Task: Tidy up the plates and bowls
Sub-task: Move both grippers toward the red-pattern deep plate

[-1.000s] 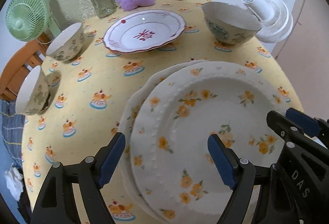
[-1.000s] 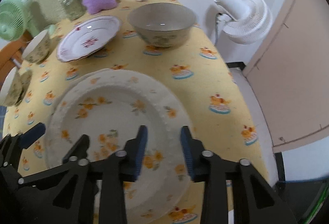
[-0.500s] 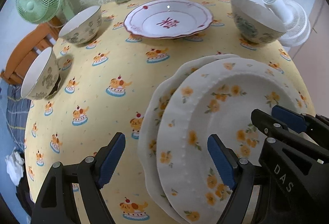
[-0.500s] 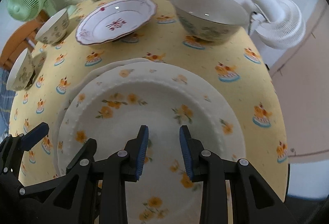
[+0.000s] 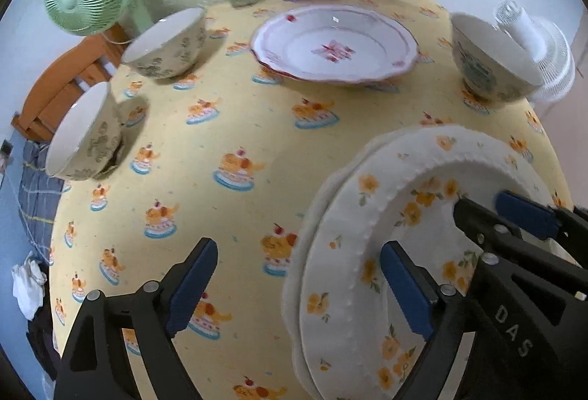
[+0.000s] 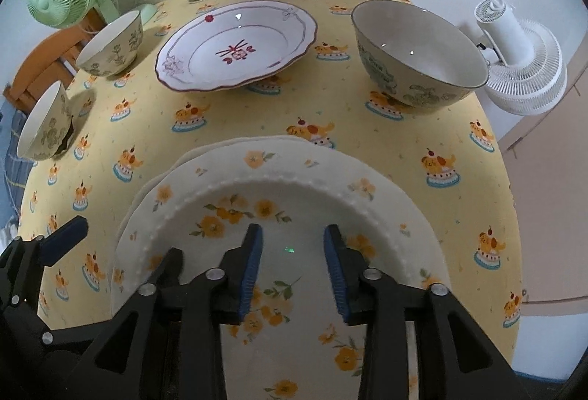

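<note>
Right wrist view: my right gripper point(image 6: 292, 267) hangs over the yellow-flowered plate point(image 6: 279, 187), jaws opening, nothing between them. That plate sits stacked on another plate. My left gripper point(image 5: 297, 284) straddles the stack's left rim, jaws opening wide, gripping nothing. Beyond the stack stand the red-trimmed plate point(image 6: 239, 47), the big bowl point(image 6: 419, 54) and two small bowls point(image 6: 110, 47) on the tablecloth point(image 6: 228, 121).

Both grippers' jaws opening, left gripper point(image 5: 297, 284) seemingly further off stacked plates point(image 5: 371, 201).
</note>
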